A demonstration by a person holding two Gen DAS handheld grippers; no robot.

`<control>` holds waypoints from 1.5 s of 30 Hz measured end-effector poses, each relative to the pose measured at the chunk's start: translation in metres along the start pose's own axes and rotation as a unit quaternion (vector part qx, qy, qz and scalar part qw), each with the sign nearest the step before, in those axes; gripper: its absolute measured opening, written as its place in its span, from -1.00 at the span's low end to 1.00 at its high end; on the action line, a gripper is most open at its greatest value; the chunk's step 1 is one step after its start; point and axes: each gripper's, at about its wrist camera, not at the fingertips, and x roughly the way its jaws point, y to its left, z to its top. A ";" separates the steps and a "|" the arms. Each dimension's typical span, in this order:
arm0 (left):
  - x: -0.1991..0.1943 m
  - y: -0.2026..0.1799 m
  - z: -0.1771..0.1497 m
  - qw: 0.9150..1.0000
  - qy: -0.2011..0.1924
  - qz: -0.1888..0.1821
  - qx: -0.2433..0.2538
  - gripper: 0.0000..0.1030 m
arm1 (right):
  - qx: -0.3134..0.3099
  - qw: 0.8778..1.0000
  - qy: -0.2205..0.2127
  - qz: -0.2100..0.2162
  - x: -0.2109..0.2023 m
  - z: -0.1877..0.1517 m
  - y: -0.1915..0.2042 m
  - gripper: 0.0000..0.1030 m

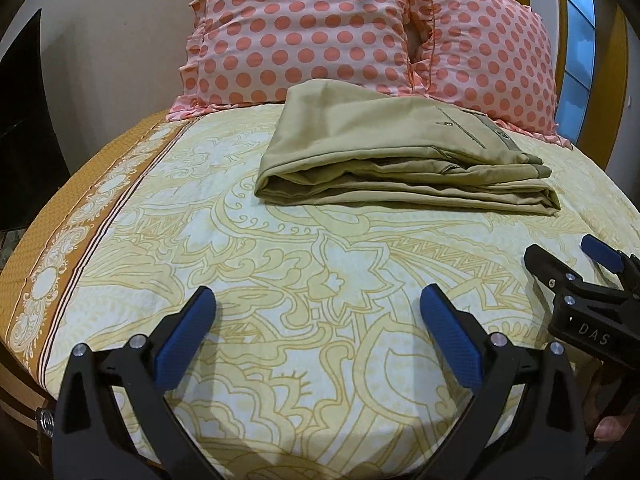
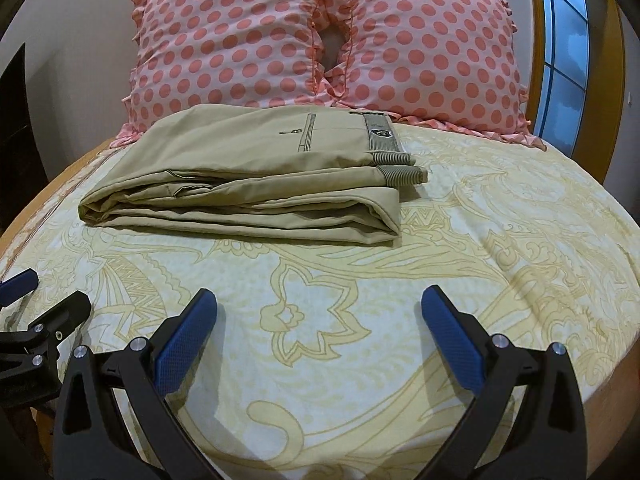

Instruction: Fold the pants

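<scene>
Khaki pants (image 1: 392, 152) lie folded into a flat rectangular stack on the bed, waistband to the right, just in front of the pillows; they also show in the right wrist view (image 2: 256, 176). My left gripper (image 1: 318, 300) is open and empty, hovering over the bedsheet well short of the pants. My right gripper (image 2: 319, 300) is open and empty too, near the front of the bed. The right gripper also shows at the right edge of the left wrist view (image 1: 560, 252), jaws apart. The left gripper shows at the left edge of the right wrist view (image 2: 48, 288).
The bed (image 1: 280, 320) has a yellow and white floral sheet with an orange border at the left. Two pink polka-dot pillows (image 2: 320, 40) stand at the headboard behind the pants. A window (image 2: 564, 40) is at the right, a dark object (image 1: 24, 120) at the left.
</scene>
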 end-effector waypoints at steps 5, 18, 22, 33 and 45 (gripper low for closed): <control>0.000 -0.001 0.000 1.000 0.000 0.001 -0.001 0.96 | 0.000 1.000 -0.001 0.000 0.000 0.000 0.000 0.97; 0.000 0.001 0.000 1.000 -0.006 0.000 -0.001 0.96 | -0.001 1.000 -0.004 0.000 0.000 0.000 0.000 0.97; 0.000 0.001 -0.001 1.000 -0.006 0.000 -0.001 0.96 | -0.001 1.000 -0.005 0.000 -0.001 0.000 0.000 0.97; 0.000 0.001 -0.001 1.000 -0.006 0.001 -0.001 0.96 | 0.000 1.000 -0.005 0.000 0.000 0.000 0.001 0.97; 0.000 0.001 0.000 1.000 -0.006 0.000 -0.001 0.96 | 0.000 1.000 -0.006 -0.001 0.000 0.000 0.002 0.97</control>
